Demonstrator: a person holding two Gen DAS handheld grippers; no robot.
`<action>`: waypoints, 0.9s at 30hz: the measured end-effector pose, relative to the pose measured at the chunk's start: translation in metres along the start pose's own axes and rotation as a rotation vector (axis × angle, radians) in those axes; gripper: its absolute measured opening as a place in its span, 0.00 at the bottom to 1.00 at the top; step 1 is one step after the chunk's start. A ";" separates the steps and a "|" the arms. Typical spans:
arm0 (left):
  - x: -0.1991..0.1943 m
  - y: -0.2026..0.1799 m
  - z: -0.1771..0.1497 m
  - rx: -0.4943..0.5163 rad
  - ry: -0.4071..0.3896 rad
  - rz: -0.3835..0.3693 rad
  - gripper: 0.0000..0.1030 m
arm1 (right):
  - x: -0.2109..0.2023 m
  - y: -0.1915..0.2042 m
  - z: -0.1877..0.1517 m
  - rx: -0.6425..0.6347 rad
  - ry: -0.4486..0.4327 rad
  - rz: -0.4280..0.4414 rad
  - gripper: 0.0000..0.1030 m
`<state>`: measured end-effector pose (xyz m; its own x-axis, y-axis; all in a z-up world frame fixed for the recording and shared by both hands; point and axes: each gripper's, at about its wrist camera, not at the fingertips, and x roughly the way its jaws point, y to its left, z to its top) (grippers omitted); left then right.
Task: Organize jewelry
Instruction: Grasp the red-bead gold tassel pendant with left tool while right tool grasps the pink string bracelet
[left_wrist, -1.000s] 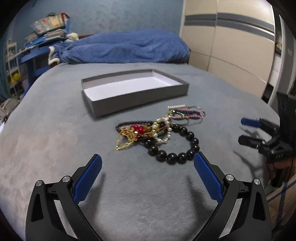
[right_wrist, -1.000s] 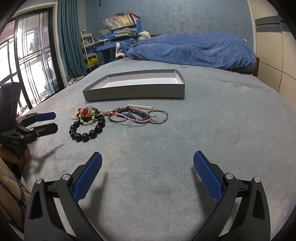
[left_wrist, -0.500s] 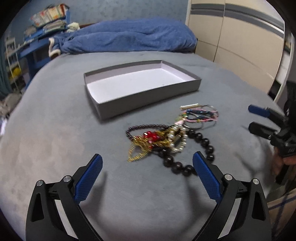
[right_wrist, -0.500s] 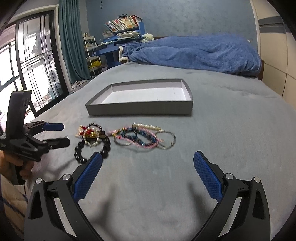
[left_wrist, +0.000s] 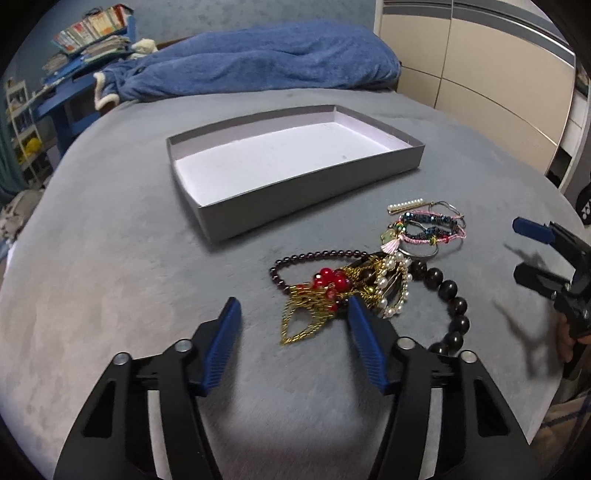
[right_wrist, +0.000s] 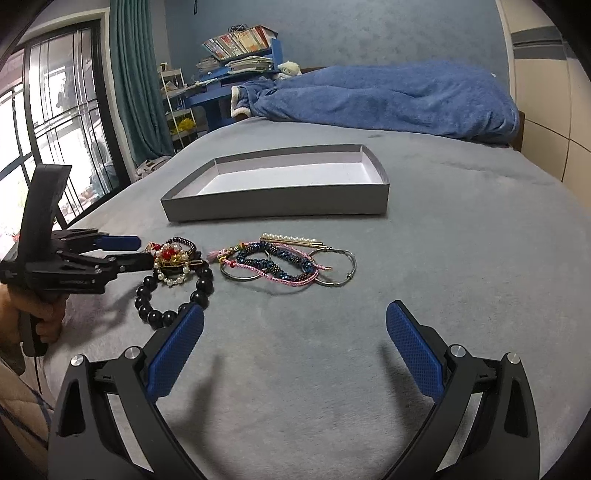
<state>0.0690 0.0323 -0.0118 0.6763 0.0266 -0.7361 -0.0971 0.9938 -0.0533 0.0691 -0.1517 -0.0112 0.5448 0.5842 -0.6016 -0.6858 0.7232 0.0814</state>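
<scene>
A pile of jewelry lies on the grey bed in front of an empty grey box (left_wrist: 314, 206) with a white floor. A gold piece with red beads (left_wrist: 317, 295), a pearl ring (left_wrist: 397, 284), a black bead bracelet (left_wrist: 452, 306) and pink and blue bracelets (left_wrist: 432, 229) make up the pile. My left gripper (left_wrist: 291, 314) is open and partly narrowed, its fingers either side of the gold piece, low over it. In the right wrist view the left gripper (right_wrist: 133, 251) touches the pile's left end. My right gripper (right_wrist: 295, 317) is open and empty, short of the bracelets (right_wrist: 284, 262).
The box (right_wrist: 280, 201) stands just beyond the jewelry. A blue blanket (left_wrist: 251, 66) lies at the far end of the bed. A cream wardrobe (left_wrist: 480, 74) is at the right, and shelves and a window (right_wrist: 55, 129) at the left.
My left gripper has moved forward and down onto the gold piece and its jaws have narrowed. My right gripper has moved closer to the bracelets, still wide open.
</scene>
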 end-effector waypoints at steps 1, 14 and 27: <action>0.002 0.001 0.001 -0.007 0.004 -0.016 0.49 | 0.000 0.000 0.000 0.002 0.001 0.001 0.95; -0.023 0.026 -0.006 -0.148 -0.156 -0.138 0.05 | 0.008 0.000 0.004 0.009 0.049 0.011 0.67; -0.041 0.036 -0.010 -0.207 -0.255 -0.140 0.05 | 0.052 0.031 0.036 -0.213 0.156 -0.065 0.61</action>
<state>0.0302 0.0655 0.0099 0.8516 -0.0564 -0.5211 -0.1187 0.9476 -0.2966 0.0935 -0.0858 -0.0113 0.5214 0.4631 -0.7168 -0.7467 0.6541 -0.1206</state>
